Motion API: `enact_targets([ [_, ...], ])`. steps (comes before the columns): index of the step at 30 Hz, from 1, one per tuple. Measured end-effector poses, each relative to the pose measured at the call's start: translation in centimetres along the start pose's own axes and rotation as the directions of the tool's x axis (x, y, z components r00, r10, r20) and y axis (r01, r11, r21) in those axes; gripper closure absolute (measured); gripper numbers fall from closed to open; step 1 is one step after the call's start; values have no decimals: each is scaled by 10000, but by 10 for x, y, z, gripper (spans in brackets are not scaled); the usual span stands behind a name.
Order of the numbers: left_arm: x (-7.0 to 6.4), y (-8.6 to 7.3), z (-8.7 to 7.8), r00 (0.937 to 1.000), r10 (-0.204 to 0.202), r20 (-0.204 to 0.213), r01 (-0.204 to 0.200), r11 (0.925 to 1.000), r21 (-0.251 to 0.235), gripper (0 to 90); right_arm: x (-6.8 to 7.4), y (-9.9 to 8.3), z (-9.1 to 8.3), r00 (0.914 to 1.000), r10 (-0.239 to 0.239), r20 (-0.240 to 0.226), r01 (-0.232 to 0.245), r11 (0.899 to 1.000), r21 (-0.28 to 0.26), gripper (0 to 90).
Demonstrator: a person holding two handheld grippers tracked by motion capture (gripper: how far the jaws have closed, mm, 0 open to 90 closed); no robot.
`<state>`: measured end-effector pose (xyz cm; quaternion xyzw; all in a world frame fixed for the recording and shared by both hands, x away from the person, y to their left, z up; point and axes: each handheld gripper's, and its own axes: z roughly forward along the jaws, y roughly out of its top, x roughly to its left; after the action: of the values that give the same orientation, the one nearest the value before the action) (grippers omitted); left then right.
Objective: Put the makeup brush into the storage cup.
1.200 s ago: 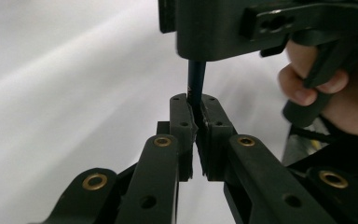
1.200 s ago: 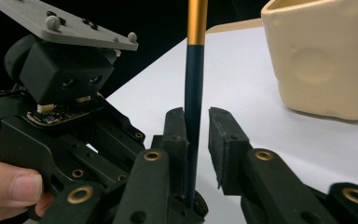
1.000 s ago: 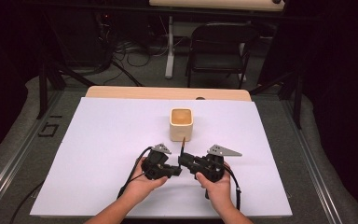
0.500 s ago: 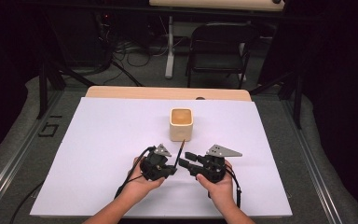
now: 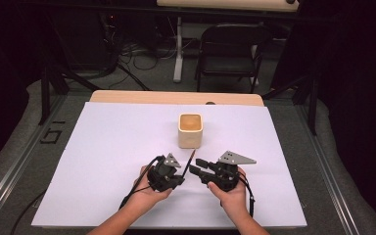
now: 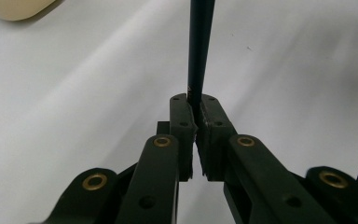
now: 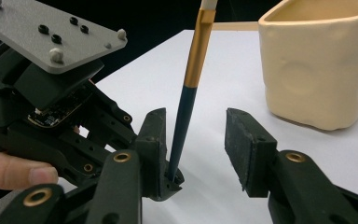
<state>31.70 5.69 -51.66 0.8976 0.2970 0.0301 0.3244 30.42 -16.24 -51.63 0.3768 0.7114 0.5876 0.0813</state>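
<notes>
White paper (image 5: 103, 166) covered the table, with a cream cup (image 5: 190, 130) standing mid-sheet. A dark-handled brush (image 6: 199, 51) was clamped upright in the closed left gripper (image 5: 180, 177), near the cup. The right gripper (image 7: 193, 149) was held spread, its jaws flanking the brush without contact.

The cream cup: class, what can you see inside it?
The high view shows the cream cup with an orange-tan interior and nothing sticking out. Its walls hide the bottom. The left claw holds the brush outside it.
</notes>
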Motion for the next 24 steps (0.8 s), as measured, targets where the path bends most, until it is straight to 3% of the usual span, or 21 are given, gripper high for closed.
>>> enact_targets([
  [15,-3,-1,3,9995,222,-218,-219,9997,139,859,-3,3,-4,10000,3,20,-3,10000,10,630],
  [24,-7,0,5,9986,464,-268,-459,9987,201,858,-5,5,-6,9970,675,-383,-681,9976,-137,687],
])
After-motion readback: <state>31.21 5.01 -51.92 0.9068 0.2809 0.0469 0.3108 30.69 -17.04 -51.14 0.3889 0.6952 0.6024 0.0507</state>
